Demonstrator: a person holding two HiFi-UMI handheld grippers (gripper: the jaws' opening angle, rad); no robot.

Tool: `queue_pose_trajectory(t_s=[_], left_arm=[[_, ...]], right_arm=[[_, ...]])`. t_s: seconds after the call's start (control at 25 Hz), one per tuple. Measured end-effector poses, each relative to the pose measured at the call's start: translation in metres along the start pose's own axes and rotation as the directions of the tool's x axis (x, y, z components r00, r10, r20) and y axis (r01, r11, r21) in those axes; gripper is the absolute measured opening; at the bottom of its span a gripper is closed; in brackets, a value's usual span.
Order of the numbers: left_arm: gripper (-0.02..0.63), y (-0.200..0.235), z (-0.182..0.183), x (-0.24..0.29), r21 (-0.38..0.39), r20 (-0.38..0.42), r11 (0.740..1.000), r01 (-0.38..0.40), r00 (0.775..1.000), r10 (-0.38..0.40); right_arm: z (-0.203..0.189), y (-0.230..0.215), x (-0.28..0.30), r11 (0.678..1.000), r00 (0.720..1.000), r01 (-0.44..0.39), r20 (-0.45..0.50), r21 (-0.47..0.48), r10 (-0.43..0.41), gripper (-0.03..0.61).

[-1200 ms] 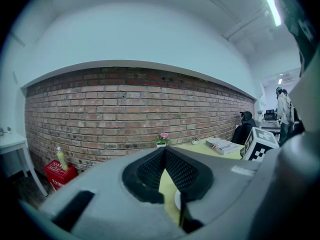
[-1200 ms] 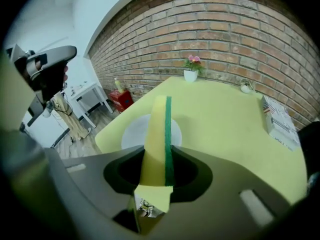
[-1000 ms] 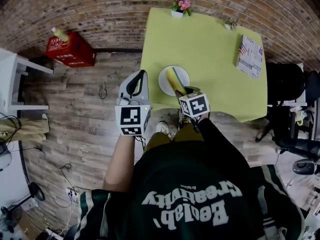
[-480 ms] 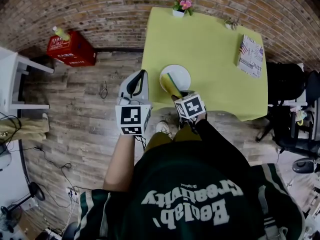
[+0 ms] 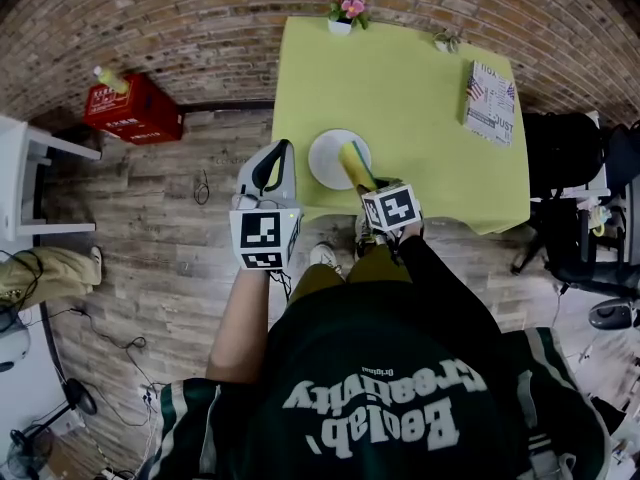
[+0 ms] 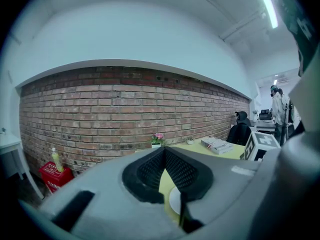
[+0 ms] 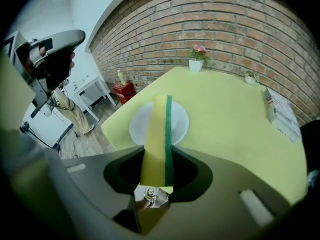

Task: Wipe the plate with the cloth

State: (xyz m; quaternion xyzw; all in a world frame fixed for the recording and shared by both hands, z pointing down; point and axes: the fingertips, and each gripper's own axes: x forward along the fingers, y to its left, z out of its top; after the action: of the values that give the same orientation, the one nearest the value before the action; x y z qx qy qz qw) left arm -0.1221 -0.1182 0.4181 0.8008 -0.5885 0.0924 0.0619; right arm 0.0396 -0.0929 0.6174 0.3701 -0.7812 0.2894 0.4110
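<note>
Person: a dark green shirt with white lettering fills the low part of the head view; one shoe (image 5: 322,256) stands on the plank floor (image 5: 180,258).
Left gripper (image 5: 283,150): held over the floor just off the left edge of the table (image 5: 430,128), apart from the plate (image 5: 326,158). The left gripper view shows its black pads (image 6: 150,171) meeting at the tips with nothing between them.
Right gripper (image 5: 366,182): at the table's near edge. In its own view the jaws are clamped on the cloth (image 7: 159,129).
Cloth: yellow with a green strip along one side. It sticks straight out of the jaws, its far end over the plate's right half. No view settles whether it touches the plate.
Plate: white and round, on the table near the near left corner.
Table: yellow-green top. A thick book (image 5: 488,90) lies at the far right, a flower pot (image 5: 345,13) stands at the far edge, and a small object (image 5: 445,40) near it is too small to tell.
Floor, left: a red crate (image 5: 135,108) stands against the brick wall (image 5: 150,18), with a bottle (image 5: 105,76) on it.
Head view only: both grippers together, and a black chair (image 5: 570,168) right of the table.
Left gripper view only: figures (image 6: 277,114) standing far off to the right, under a ceiling light (image 6: 267,6).
Right gripper view only: the plate's full outline behind the cloth.
</note>
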Motion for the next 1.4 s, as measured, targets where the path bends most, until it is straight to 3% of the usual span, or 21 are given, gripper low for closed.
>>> queue_pose_trajectory(t_s=[0.36, 0.52, 0.92, 1.16, 1.4], left_arm=[[0.005, 0.002, -0.003, -0.001, 0.002, -0.01, 1.0, -0.01, 1.0, 0.01], [0.005, 0.001, -0.004, -0.002, 0.007, -0.012, 1.0, -0.011, 1.0, 0.011], [0.005, -0.001, -0.01, -0.004, 0.002, -0.023, 1.0, -0.015, 1.0, 0.015], [0.005, -0.004, -0.013, -0.01, 0.007, -0.022, 1.0, -0.022, 1.0, 0.022], [0.005, -0.006, -0.014, -0.015, 0.015, -0.02, 1.0, -0.017, 1.0, 0.017]], right_arm=[[-0.006, -0.045, -0.012, 0.994, 0.996, 0.085, 0.014, 0.065, -0.086, 0.134], [-0.009, -0.048, -0.012, 0.994, 0.996, 0.086, 0.019, 0.065, -0.087, 0.133], [0.012, 0.007, -0.012, 0.999, 0.996, -0.049, 0.075, 0.015, 0.048, 0.135], [-0.005, 0.06, 0.002, 0.985, 0.988, -0.154, 0.001, -0.075, 0.155, 0.135], [-0.009, 0.06, 0.006, 0.986, 0.988, -0.152, -0.007, -0.067, 0.152, 0.135]])
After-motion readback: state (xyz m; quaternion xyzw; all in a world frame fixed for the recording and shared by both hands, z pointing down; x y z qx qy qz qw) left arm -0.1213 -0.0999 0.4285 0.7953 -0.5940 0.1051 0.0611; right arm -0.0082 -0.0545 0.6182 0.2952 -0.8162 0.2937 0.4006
